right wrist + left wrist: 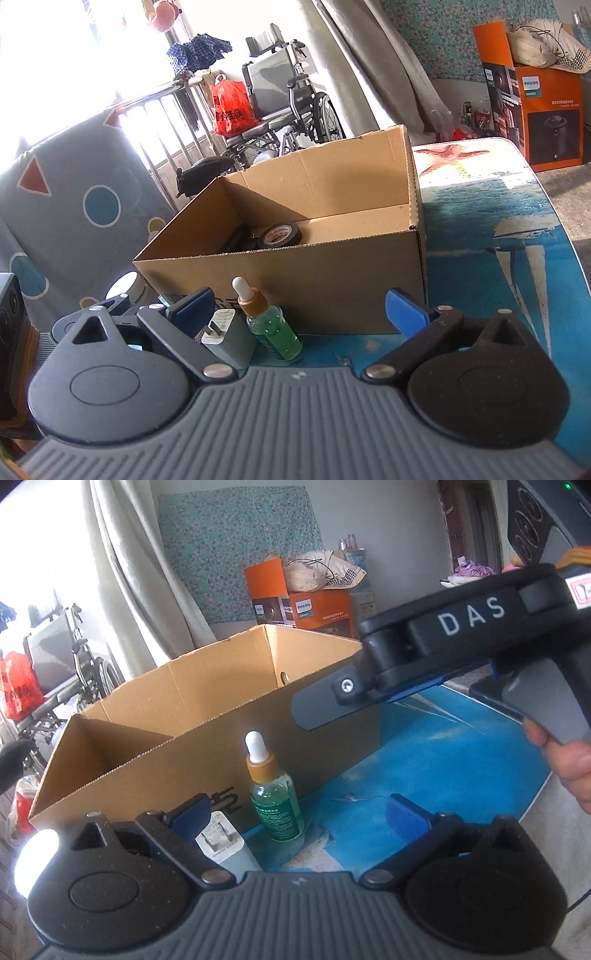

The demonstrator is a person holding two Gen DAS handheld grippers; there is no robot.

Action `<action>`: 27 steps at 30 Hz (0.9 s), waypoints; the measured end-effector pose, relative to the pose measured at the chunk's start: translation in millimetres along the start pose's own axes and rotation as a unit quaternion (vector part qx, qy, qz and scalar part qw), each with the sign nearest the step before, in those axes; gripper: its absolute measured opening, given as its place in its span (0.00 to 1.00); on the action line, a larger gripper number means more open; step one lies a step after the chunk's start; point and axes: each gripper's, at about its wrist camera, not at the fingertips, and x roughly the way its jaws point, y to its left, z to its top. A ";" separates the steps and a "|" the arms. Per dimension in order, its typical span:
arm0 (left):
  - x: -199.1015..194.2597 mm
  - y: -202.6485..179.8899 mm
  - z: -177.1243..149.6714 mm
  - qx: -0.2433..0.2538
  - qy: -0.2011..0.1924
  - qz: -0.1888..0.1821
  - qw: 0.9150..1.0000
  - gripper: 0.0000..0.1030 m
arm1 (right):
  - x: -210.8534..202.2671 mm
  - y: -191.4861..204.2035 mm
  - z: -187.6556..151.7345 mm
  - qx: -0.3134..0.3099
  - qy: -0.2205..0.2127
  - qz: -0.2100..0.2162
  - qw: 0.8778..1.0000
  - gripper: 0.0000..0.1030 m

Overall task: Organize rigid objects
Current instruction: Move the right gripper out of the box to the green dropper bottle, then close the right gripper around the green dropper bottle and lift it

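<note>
Two small things stand on the blue tabletop [517, 229] just in front of the cardboard box [332, 280]: one green dropper bottle [271, 328] upright against the box's near wall, and one white plug adapter [225, 332] touching the bottle's left side. Both lie ahead of the right gripper [299, 306], nearer its left finger; its jaws stand wide with nothing clamped. The left gripper [299, 812] is likewise open and empty before the same pair. Inside the box lies one black tape roll [279, 234]. Behind the box stands a wheelchair [291, 110].
</note>
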 end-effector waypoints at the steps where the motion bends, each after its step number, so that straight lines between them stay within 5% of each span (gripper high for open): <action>1: 2.5 -2.8 0.3 0.009 -0.001 0.010 1.000 0.96 | 3.4 2.1 0.9 -0.001 0.003 0.004 1.000 0.90; 19: 28.5 14.8 6.8 -0.042 0.008 0.014 0.999 0.36 | 60.8 26.2 19.2 -0.018 0.063 0.049 0.997 0.22; 27: 30.0 15.7 11.4 -0.080 0.006 -0.014 0.997 0.33 | 56.1 17.4 16.2 -0.010 0.061 0.047 0.997 0.20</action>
